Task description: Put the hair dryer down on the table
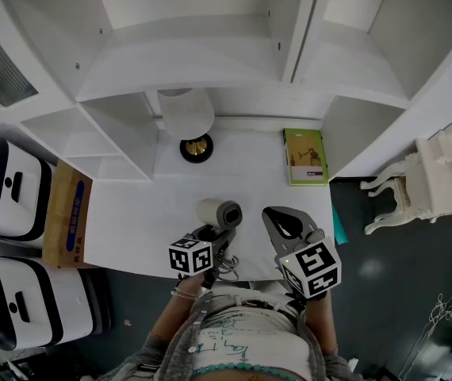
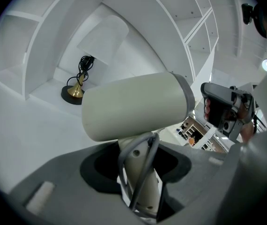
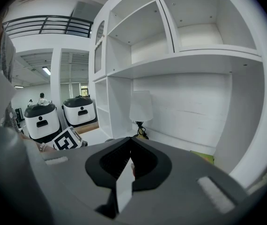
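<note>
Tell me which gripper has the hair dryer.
The left gripper: its jaws are shut on the handle of the hair dryer. The right gripper has its jaws together, nothing between them.

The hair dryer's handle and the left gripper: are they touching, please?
Touching. The left gripper view shows the left gripper closed on the handle of the hair dryer, with both jaws pressed against it.

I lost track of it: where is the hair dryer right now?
In the head view the hair dryer is near centre, its handle clamped in the left gripper over the table's near edge, the right gripper just to its right.
</note>
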Available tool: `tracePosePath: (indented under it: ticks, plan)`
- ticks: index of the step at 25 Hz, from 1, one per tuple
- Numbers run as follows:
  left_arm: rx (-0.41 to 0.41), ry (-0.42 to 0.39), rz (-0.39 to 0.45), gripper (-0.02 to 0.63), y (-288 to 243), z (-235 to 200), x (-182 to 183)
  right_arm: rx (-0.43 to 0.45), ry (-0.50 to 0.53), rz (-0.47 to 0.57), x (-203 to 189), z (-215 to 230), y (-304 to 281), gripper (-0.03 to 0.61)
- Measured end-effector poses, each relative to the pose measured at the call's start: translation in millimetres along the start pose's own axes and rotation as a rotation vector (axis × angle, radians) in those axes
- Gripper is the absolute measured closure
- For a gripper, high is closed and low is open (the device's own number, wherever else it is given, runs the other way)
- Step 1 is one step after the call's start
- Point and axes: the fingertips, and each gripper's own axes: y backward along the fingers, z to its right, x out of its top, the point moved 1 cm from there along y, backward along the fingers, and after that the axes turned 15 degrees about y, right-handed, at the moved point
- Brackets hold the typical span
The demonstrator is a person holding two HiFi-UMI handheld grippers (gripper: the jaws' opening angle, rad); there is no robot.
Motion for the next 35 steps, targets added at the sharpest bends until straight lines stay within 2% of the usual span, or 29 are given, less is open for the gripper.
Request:
tracePosePath:
  ticks: [35]
  plan:
    - [0.088, 0.020, -0.081, 0.428, -18, -40, -22, -0.001, -0.008, -0.030, -9, 4, -3, 0.549]
